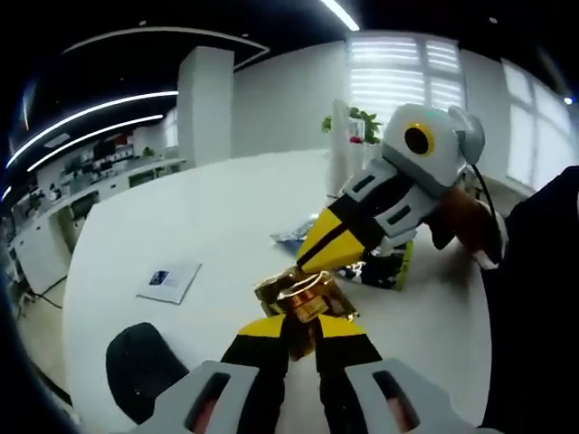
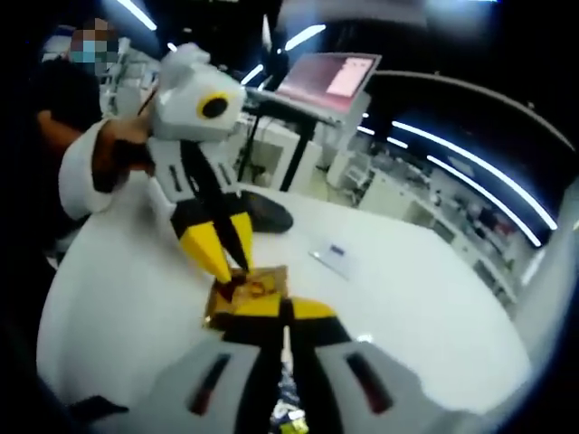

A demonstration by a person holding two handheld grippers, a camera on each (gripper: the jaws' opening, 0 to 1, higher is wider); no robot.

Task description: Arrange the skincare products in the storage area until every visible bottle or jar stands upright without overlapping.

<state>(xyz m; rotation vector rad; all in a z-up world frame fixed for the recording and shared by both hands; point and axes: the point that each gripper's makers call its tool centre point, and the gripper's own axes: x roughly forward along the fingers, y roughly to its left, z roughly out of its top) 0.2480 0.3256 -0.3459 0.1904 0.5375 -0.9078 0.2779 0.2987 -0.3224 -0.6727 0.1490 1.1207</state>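
My 2 claws, left (image 1: 303,327) and right (image 2: 271,312), both pinch the gold packet (image 1: 303,298) above the bench (image 1: 181,226); next I'd stand it upright.

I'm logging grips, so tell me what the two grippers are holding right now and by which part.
Both grippers pinch the gold jar: the left gripper at its near edge, the right gripper at the far edge.

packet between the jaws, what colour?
Shiny gold packet, best in the left gripper view.
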